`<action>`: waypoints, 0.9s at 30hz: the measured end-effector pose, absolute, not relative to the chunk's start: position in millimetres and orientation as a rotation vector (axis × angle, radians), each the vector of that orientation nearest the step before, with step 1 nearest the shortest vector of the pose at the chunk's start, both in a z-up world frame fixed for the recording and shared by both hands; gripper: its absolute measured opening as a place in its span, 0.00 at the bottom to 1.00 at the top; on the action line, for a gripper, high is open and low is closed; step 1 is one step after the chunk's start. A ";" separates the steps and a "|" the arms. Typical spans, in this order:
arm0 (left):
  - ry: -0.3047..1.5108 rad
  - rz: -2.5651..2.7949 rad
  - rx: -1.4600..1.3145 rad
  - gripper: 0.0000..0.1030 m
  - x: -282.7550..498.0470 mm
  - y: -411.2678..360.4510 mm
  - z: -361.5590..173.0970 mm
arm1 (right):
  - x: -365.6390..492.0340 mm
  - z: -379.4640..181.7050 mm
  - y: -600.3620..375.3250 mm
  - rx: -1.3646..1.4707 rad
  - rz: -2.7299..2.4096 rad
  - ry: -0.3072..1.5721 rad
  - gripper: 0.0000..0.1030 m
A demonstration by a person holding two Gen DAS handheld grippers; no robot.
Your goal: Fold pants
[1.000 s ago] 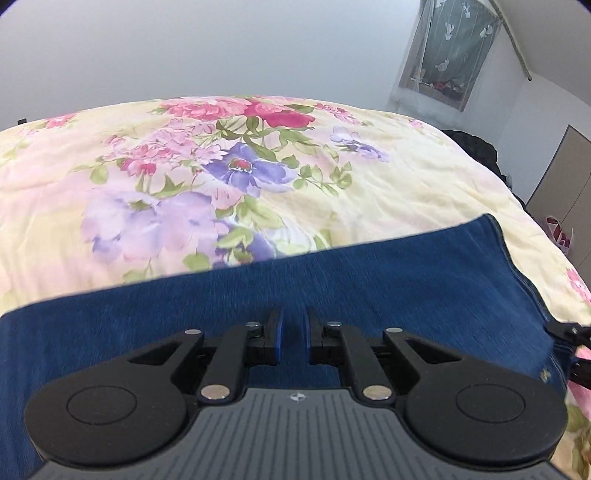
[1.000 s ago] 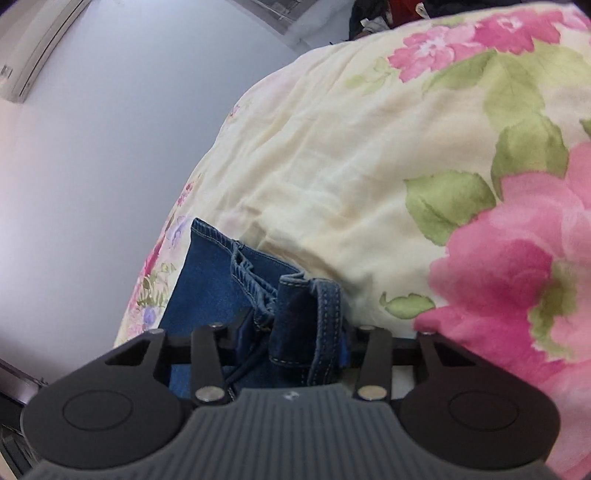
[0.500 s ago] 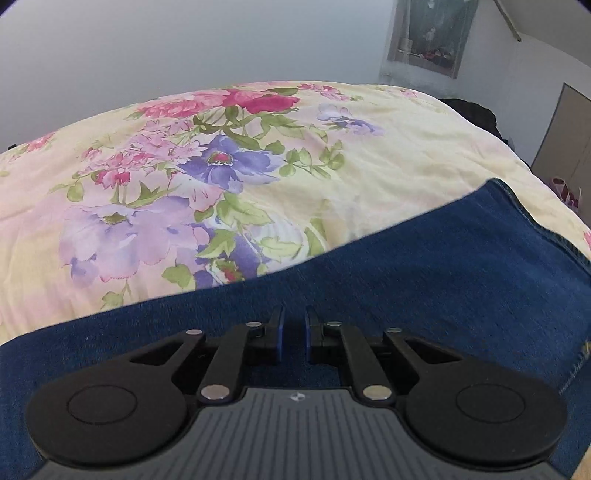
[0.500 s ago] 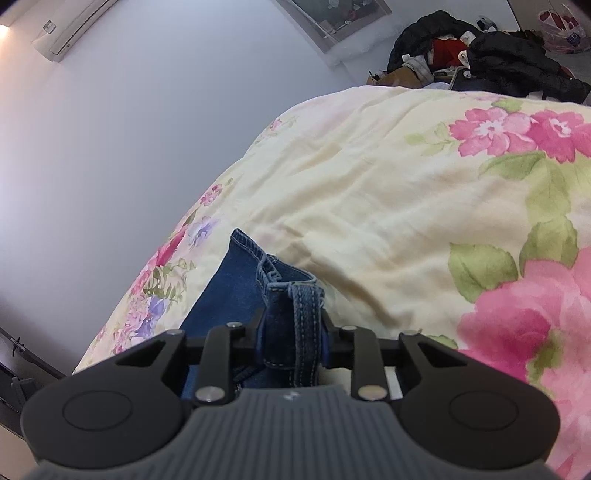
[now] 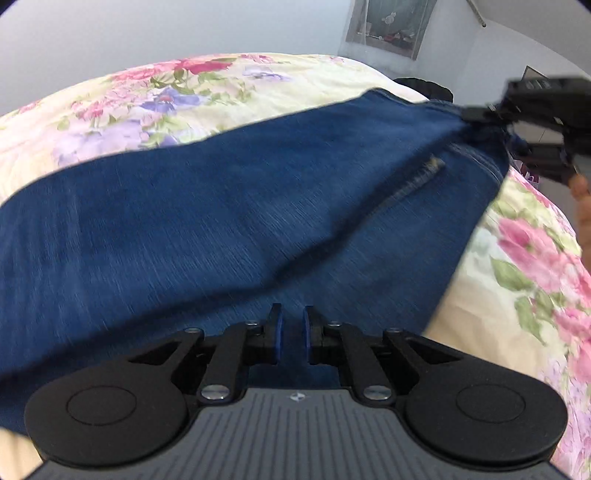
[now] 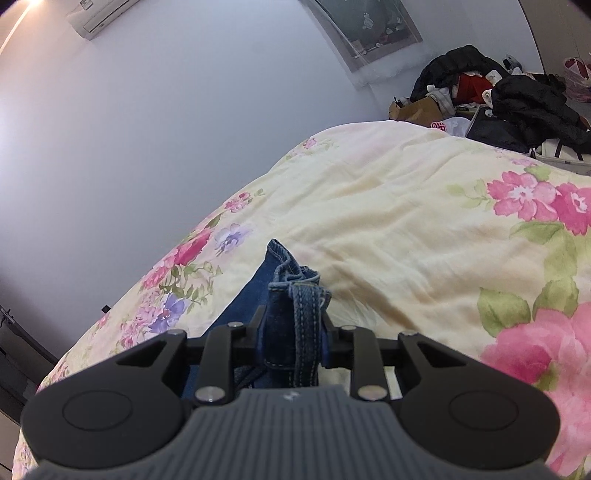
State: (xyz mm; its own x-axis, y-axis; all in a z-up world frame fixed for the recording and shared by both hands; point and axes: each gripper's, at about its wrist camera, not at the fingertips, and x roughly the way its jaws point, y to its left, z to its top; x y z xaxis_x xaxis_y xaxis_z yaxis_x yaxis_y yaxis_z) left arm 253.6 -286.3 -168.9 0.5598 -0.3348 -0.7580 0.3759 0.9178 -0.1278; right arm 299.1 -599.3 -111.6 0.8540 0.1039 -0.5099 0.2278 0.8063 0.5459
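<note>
Blue denim pants [image 5: 221, 221] stretch across the flowered quilt [image 5: 166, 96], blurred by motion, with a raised ridge running toward the top right. My left gripper [image 5: 291, 325] is at their near edge, its blue pads almost together with denim in the narrow gap. At the top right of the left wrist view, my right gripper [image 5: 480, 118] holds the pants' far corner up off the bed. In the right wrist view, my right gripper [image 6: 292, 318] is shut on a thick bunched, stitched edge of the pants [image 6: 295, 295], which hang down below it.
The yellow flowered quilt [image 6: 406, 229] covers the whole bed. A pile of dark clothes and bags [image 6: 491, 96] lies beyond the bed's far end. A plain wall with an air conditioner [image 6: 99, 14] runs along one side. A person's hand [image 5: 581, 206] shows at the right edge.
The left gripper has swept sideways over the bed and the pants now fill its view, lifted at the right. The right gripper closed tighter on the bunched denim and rose with it.
</note>
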 end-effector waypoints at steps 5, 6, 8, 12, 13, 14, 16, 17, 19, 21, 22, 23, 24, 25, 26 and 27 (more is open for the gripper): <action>0.862 -0.443 0.063 0.10 226.5 -288.5 -168.7 | 298.1 -104.9 -593.6 0.614 -0.067 0.557 0.21; 0.872 -0.451 0.055 0.10 223.9 -287.5 -169.6 | 297.8 -103.7 -592.8 0.610 -0.064 0.555 0.21; 0.871 -0.455 0.066 0.10 219.0 -286.8 -172.2 | 296.5 -99.8 -589.2 0.601 -0.059 0.550 0.21; 0.895 -0.480 0.031 0.09 214.0 -280.9 -176.6 | 292.8 -88.8 -577.9 0.572 -0.042 0.536 0.21; 0.900 -0.488 0.028 0.10 213.7 -279.1 -175.2 | 291.6 -85.2 -574.0 0.557 -0.037 0.531 0.21; 0.905 -0.497 0.023 0.10 213.3 -278.5 -173.7 | 289.9 -80.3 -569.2 0.535 -0.032 0.524 0.21; 0.904 -0.512 0.012 0.10 211.7 -271.2 -166.7 | 286.4 -70.3 -559.2 0.503 -0.018 0.509 0.21; 0.900 -0.514 -0.001 0.10 206.9 -263.8 -162.6 | 284.5 -64.7 -553.2 0.486 -0.011 0.500 0.21; 0.896 -0.503 -0.028 0.10 204.7 -250.4 -154.2 | 280.8 -53.4 -539.5 0.449 -0.003 0.484 0.20; 0.878 -0.468 -0.031 0.10 203.2 -234.2 -144.0 | 277.2 -41.9 -523.4 0.413 0.008 0.471 0.20; 0.868 -0.451 -0.030 0.10 204.3 -225.9 -138.6 | 275.5 -36.6 -515.3 0.394 0.012 0.464 0.20; 0.855 -0.435 -0.026 0.10 205.6 -217.0 -132.9 | 273.4 -30.8 -505.8 0.374 0.017 0.457 0.20; 0.839 -0.411 -0.017 0.10 207.5 -207.8 -125.4 | 271.8 -25.7 -496.9 0.357 0.022 0.450 0.20; 0.823 -0.389 -0.010 0.10 208.8 -198.0 -119.8 | 270.2 -20.9 -488.0 0.344 0.029 0.445 0.20; 0.807 -0.367 -0.005 0.10 210.5 -186.3 -113.6 | 268.9 -16.1 -477.9 0.330 0.038 0.438 0.20; 0.793 -0.347 -0.003 0.10 212.7 -174.6 -108.1 | 267.5 -11.5 -467.4 0.315 0.047 0.430 0.20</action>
State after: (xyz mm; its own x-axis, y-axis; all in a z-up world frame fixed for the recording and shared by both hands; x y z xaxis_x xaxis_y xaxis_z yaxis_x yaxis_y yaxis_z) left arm 212.7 -174.6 -108.1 0.6479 -0.3064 -0.6974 0.3041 0.9434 -0.1321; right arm 267.5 -467.4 -11.5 0.9086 0.1114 -0.4026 0.0209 0.9505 0.3101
